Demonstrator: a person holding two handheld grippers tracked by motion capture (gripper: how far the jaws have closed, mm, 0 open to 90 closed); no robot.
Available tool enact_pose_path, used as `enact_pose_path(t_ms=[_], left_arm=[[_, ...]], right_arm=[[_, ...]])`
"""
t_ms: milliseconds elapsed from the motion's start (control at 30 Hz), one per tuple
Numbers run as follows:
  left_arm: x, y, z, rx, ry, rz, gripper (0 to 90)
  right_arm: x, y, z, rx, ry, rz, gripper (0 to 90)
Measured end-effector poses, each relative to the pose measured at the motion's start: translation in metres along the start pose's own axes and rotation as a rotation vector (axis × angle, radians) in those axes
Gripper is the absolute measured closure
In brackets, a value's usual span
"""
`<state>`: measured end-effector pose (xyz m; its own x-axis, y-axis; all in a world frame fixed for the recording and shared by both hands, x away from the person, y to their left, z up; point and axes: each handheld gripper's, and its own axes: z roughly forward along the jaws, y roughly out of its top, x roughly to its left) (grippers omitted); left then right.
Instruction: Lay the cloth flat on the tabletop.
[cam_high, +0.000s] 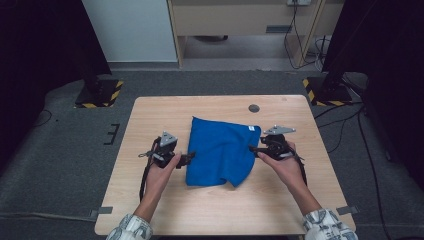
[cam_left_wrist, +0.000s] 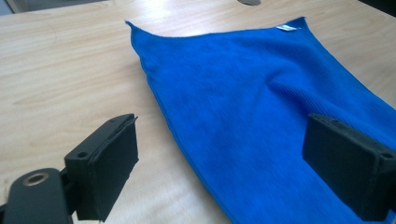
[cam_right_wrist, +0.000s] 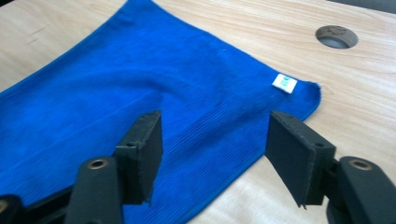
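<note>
Your left gripper (cam_high: 189, 159) spread at blue cloth (cam_high: 222, 150) edge; right gripper (cam_high: 253, 148) spread too (nothing pinched), cloth flat on table (cam_high: 150, 115).

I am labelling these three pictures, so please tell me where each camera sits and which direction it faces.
High view: above the person's side, looking forward and down on the light wooden table; both forearms, left gripper and right gripper show.
Left gripper view: rides that gripper, facing the blue folded microfibre cloth; open jaws.
Right gripper view: rides that gripper, facing the cloth's white label; open jaws.
All share the cloth.
</note>
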<state>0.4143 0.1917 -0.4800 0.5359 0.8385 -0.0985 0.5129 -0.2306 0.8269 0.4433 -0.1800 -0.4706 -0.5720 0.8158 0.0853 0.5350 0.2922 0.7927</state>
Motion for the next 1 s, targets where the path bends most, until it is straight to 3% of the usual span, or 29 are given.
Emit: enact_pose_path(t_ms=[267, 667, 1000], left_arm=[[-0.014, -0.020, -0.016, 0.033, 0.017, 0.067, 9.3], [-0.019, -0.054, -0.032, 0.052, 0.019, 0.063, 10.5], [-0.031, -0.057, -0.022, 0.071, 0.001, 0.069, 11.1]], right_arm=[[0.018, -0.024, -0.017, -0.029, 0.041, -0.022, 46.3], [0.044, -0.062, -0.030, -0.033, 0.102, -0.061, 58.3], [0.065, -0.068, -0.031, -0.025, 0.130, -0.116, 59.8]])
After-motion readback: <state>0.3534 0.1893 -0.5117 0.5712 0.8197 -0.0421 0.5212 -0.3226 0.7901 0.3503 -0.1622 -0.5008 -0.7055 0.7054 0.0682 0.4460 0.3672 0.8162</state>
